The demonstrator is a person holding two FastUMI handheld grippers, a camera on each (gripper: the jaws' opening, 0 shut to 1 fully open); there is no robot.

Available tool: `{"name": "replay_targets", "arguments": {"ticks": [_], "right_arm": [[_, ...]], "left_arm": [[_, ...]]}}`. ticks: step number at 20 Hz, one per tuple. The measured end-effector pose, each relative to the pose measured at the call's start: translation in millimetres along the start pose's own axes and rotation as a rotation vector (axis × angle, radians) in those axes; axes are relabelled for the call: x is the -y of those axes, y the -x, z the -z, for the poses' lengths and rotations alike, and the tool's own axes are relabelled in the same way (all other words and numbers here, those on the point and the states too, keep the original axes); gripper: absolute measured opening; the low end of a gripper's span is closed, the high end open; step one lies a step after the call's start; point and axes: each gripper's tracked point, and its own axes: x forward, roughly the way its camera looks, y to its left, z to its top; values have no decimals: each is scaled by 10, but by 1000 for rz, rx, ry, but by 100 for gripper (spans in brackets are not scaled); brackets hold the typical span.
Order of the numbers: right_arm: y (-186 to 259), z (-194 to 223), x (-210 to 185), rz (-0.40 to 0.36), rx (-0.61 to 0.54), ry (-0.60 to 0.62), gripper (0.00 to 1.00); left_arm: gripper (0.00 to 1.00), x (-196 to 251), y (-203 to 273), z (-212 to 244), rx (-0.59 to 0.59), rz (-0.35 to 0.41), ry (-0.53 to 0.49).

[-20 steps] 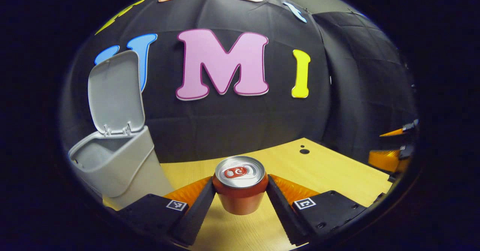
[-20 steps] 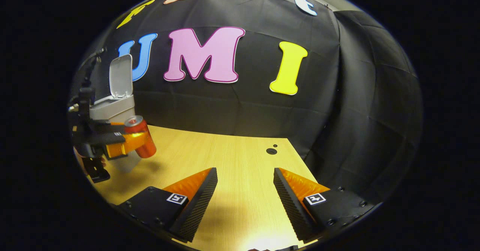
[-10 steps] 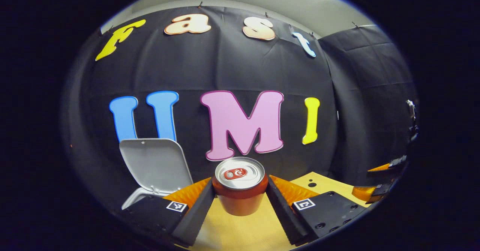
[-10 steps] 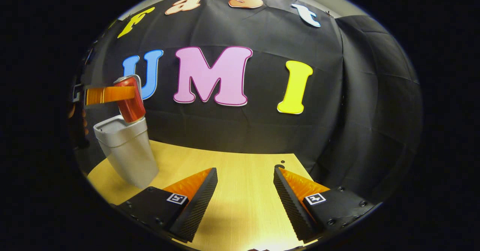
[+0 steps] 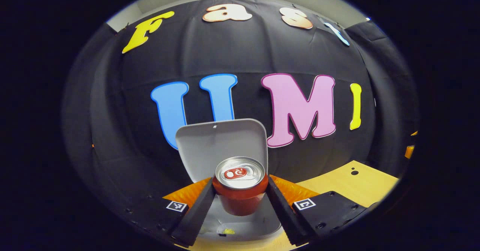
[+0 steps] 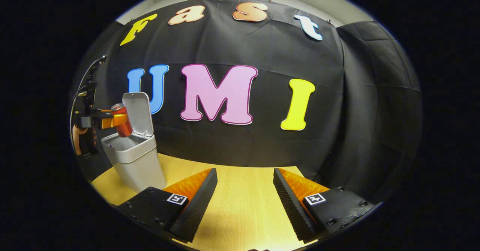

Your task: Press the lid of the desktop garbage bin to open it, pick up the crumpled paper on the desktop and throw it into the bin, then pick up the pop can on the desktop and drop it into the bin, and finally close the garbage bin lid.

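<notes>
Bin (image 6: 135, 161) mouth is wide open, upright lid (image 6: 138, 114) blocks the far side; surface (image 6: 243, 198) ahead is bare.

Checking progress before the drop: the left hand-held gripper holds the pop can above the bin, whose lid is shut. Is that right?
Not quite. The lid stands open behind the pop can, as the left gripper view shows. The left hand-held gripper does hold the can above the bin.
</notes>
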Motion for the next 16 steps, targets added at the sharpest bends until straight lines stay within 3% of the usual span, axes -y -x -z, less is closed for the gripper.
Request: {"name": "replay_targets", "arguments": {"ticks": [3, 10, 16], "right_arm": [[41, 58, -42, -3, -14, -6, 97], [-16, 165, -188, -20, -42, 0, 97], [-167, 157, -295, -61, -48, 4, 97]], "left_arm": [[88, -72, -18, 213, -40, -3, 46], [89, -165, -81, 462, -97, -24, 35], [93, -433, -34, -124, 44, -130, 42]]}}
